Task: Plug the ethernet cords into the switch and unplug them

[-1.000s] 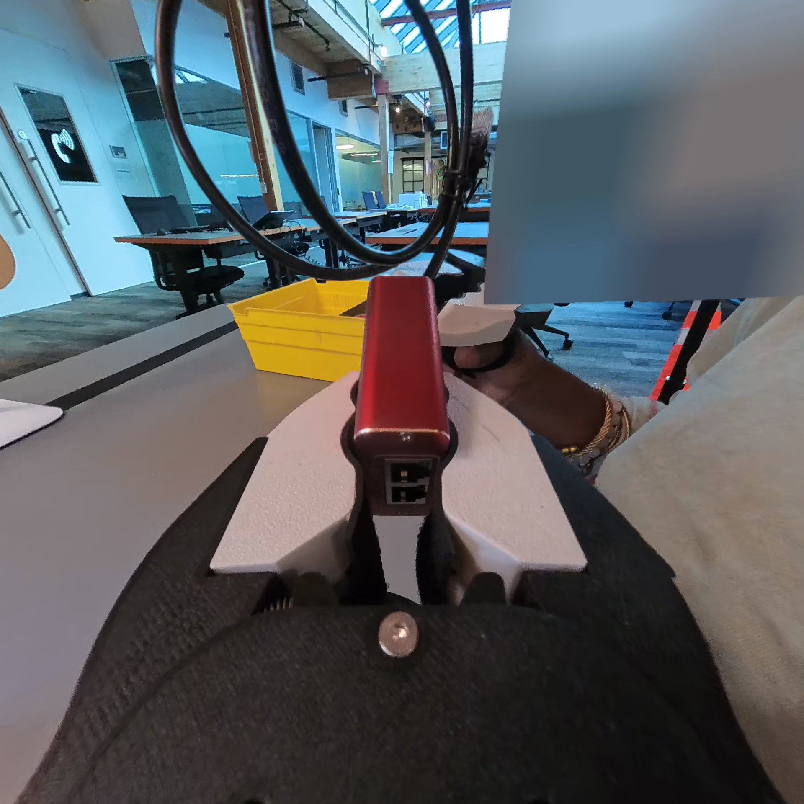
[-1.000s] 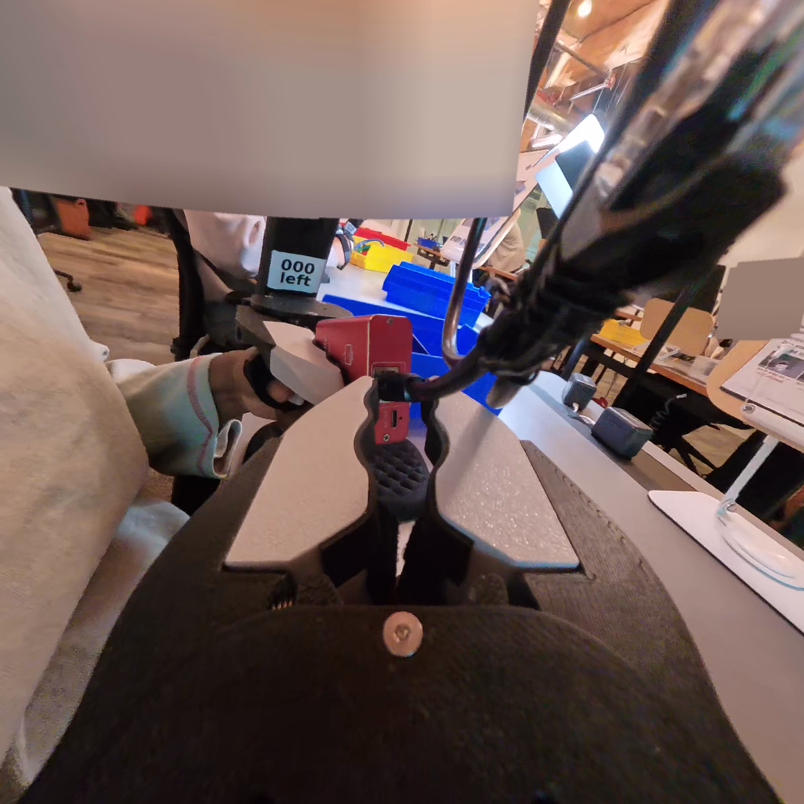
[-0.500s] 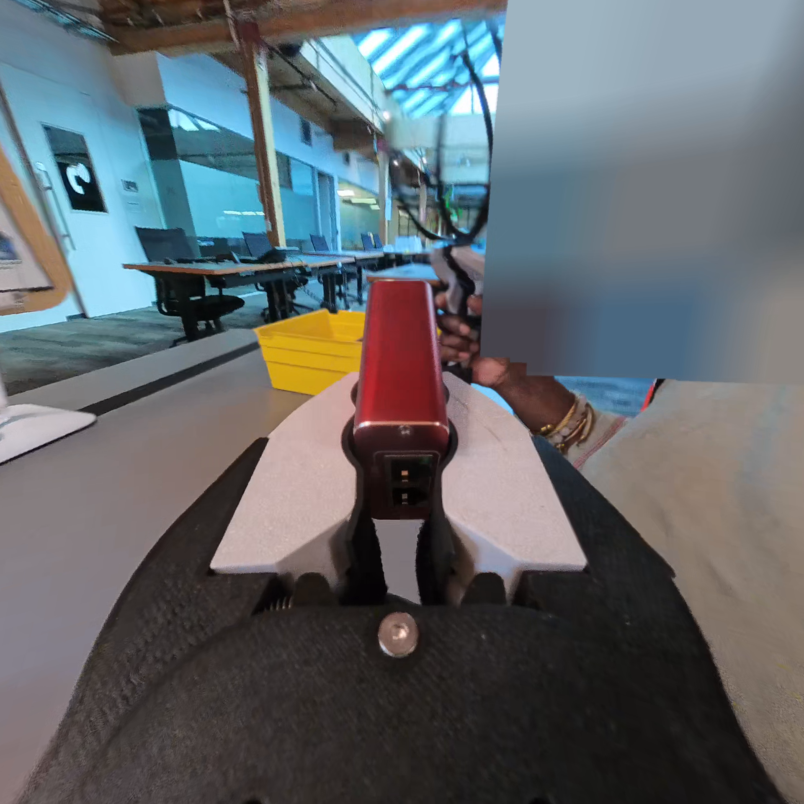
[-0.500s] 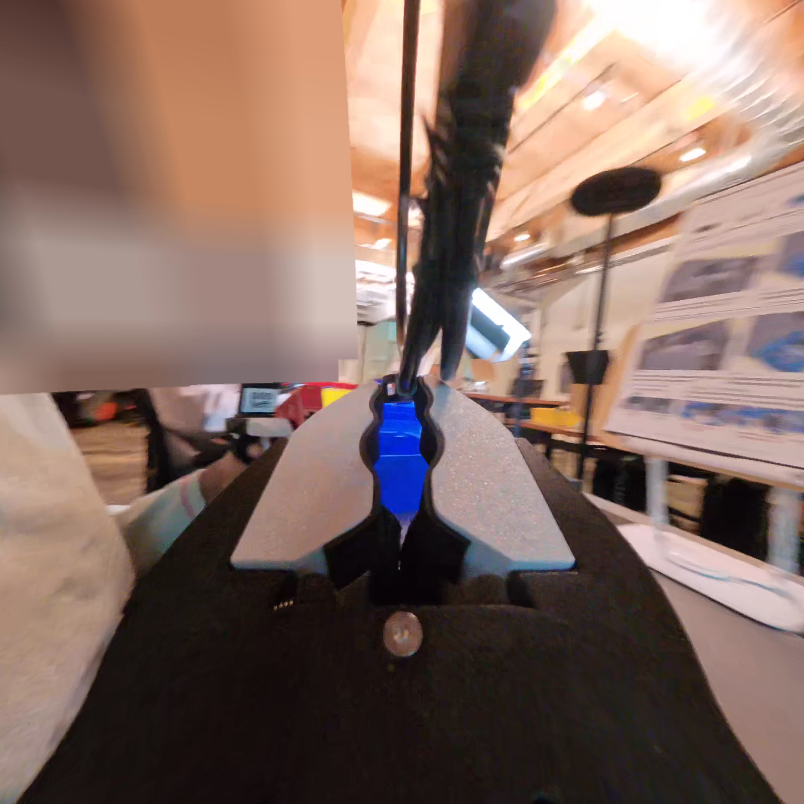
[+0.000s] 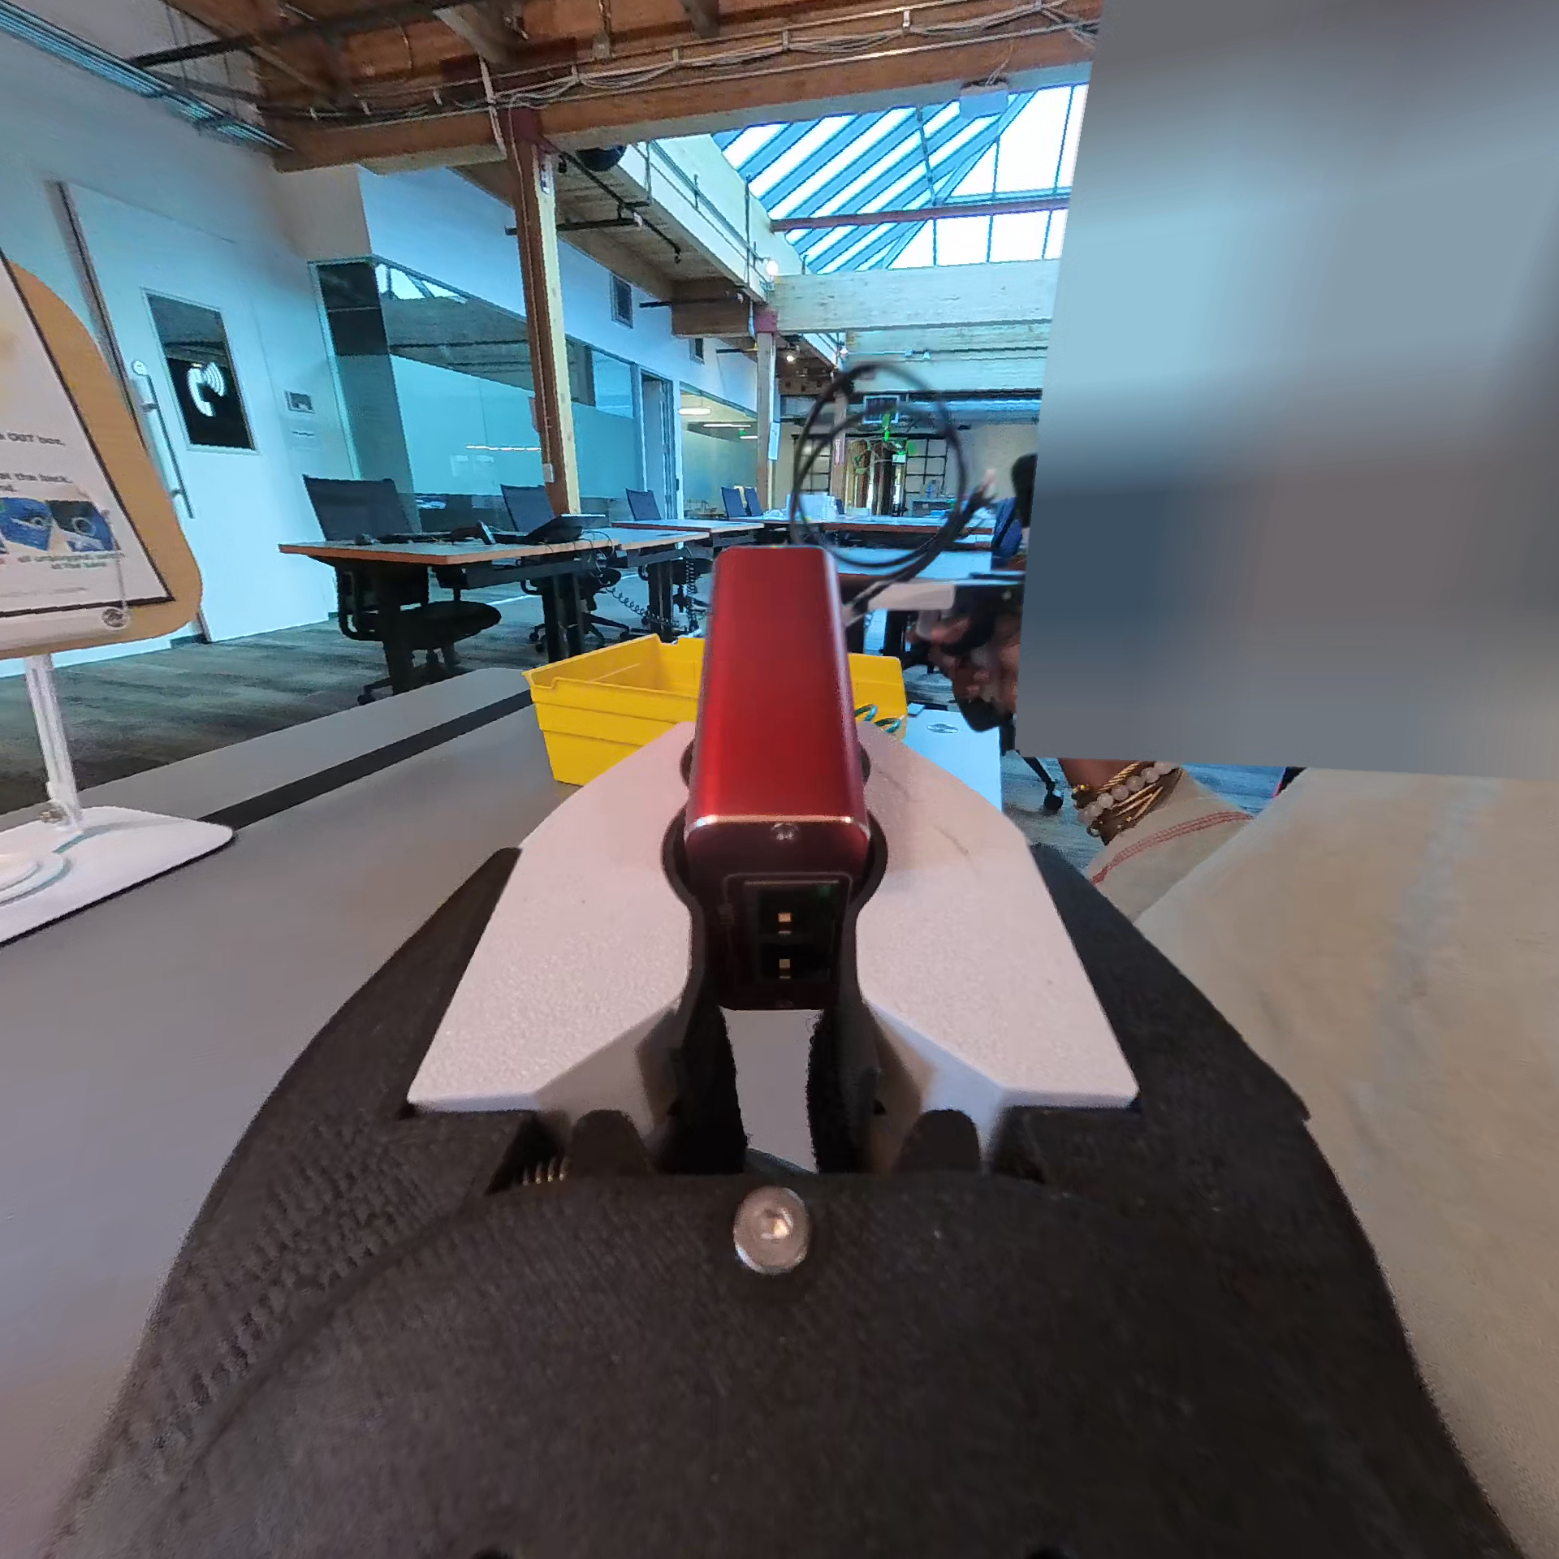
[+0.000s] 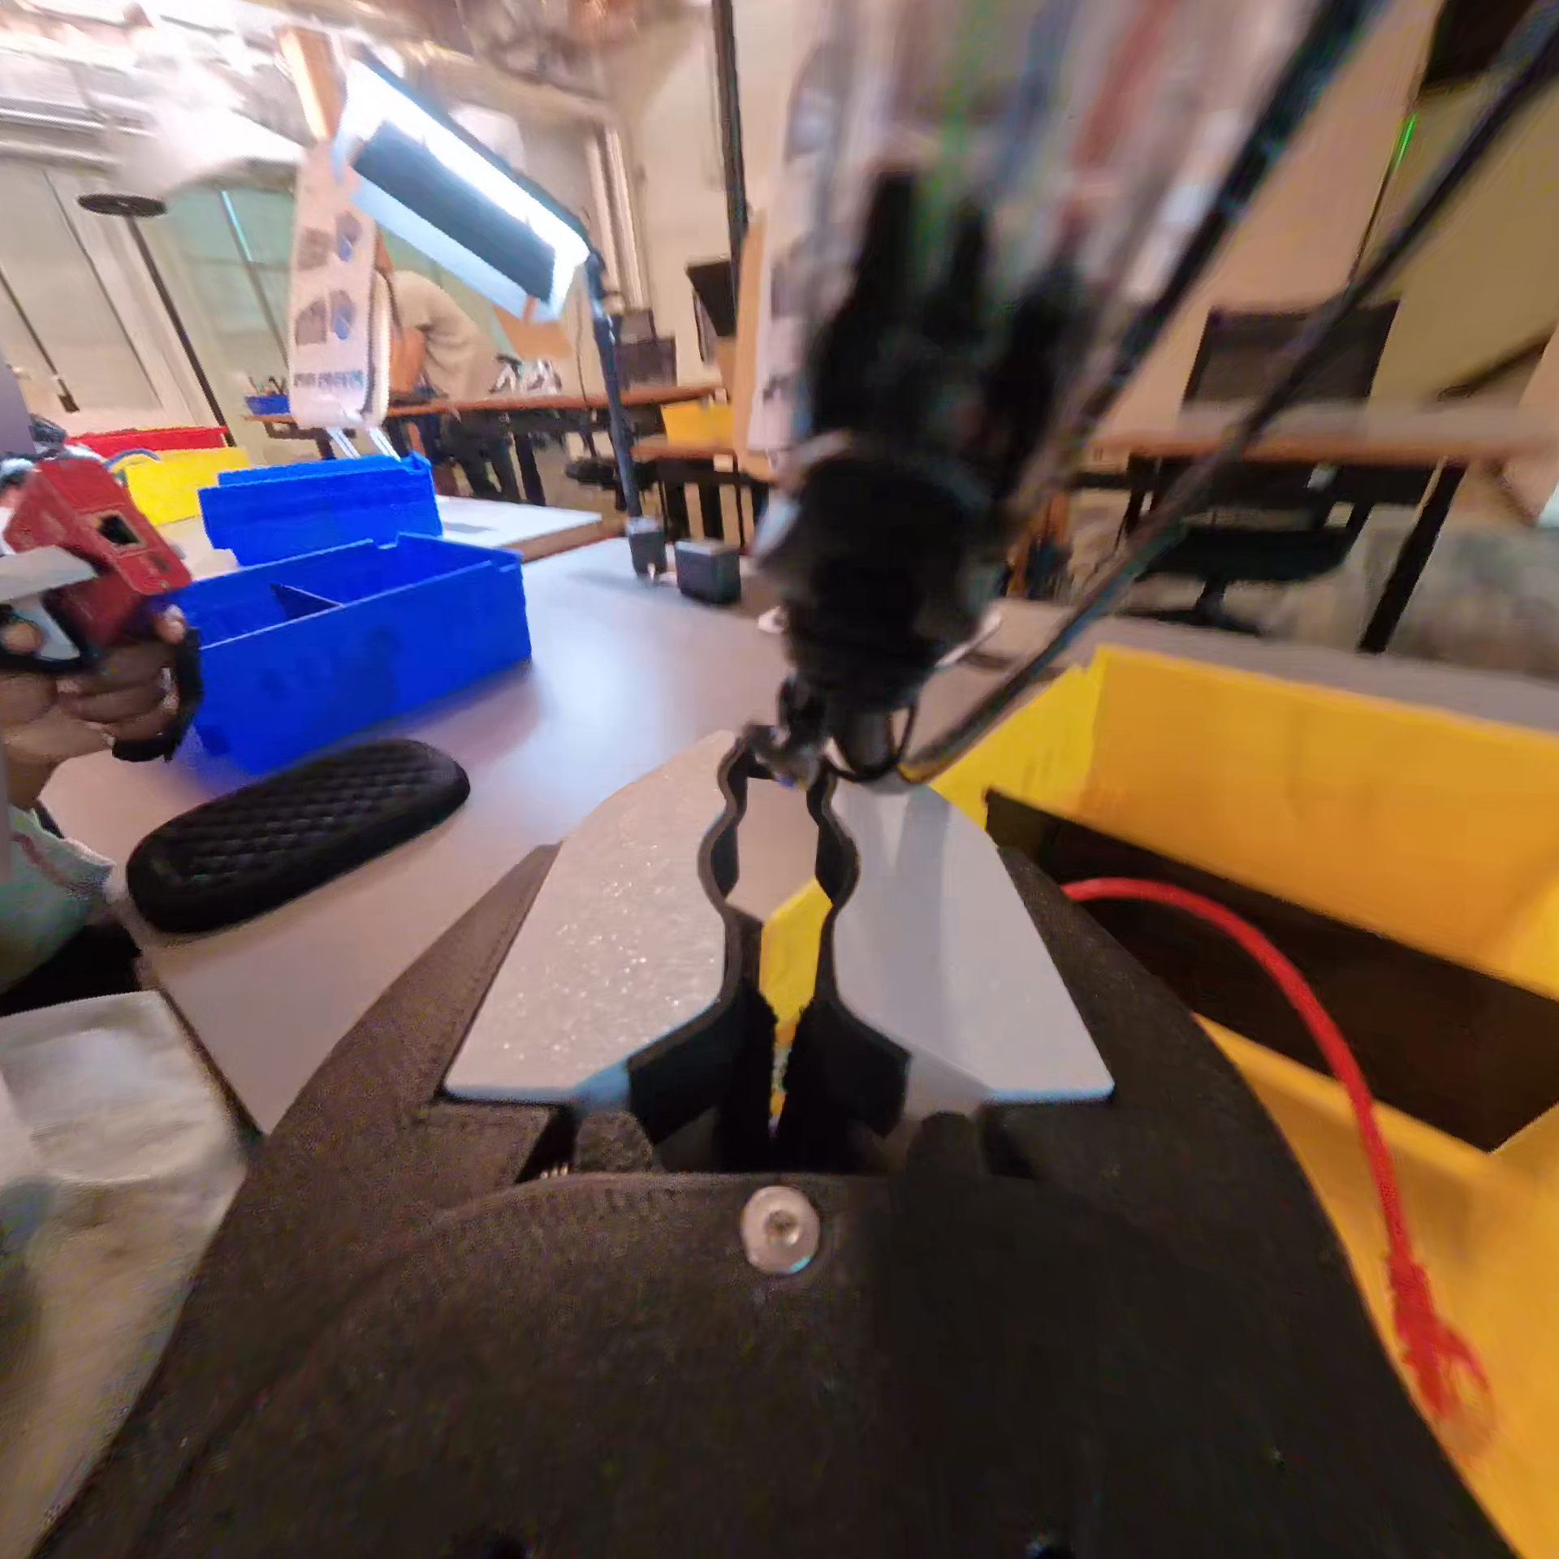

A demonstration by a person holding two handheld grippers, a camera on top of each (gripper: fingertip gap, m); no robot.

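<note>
My left gripper (image 5: 776, 747) is shut on a red switch (image 5: 776, 717), which points forward with its two empty ports facing the camera. The switch also shows at the far left of the right wrist view (image 6: 93, 540), no cord in it. My right gripper (image 6: 780, 755) is shut on the plug end of a bundled black ethernet cord (image 6: 894, 506), which hangs up and forward, blurred. The gripper is beside the near left edge of a yellow bin (image 6: 1265, 801). In the left wrist view the cord's coil (image 5: 877, 472) shows far off to the right of the switch.
A red cord (image 6: 1316, 1012) lies in the yellow bin. Blue bins (image 6: 354, 624) and a black pad (image 6: 295, 827) sit on the grey table (image 6: 633, 675) to the left. In the left wrist view a yellow bin (image 5: 607, 709) stands ahead and a sign stand (image 5: 67, 590) at left. Spacing between my two grippers at the tips: around 30 cm.
The black cord's plug was in the switch one second ago. My right gripper has pulled it out and swung it away to the yellow bin. My left gripper keeps hold of the switch.
</note>
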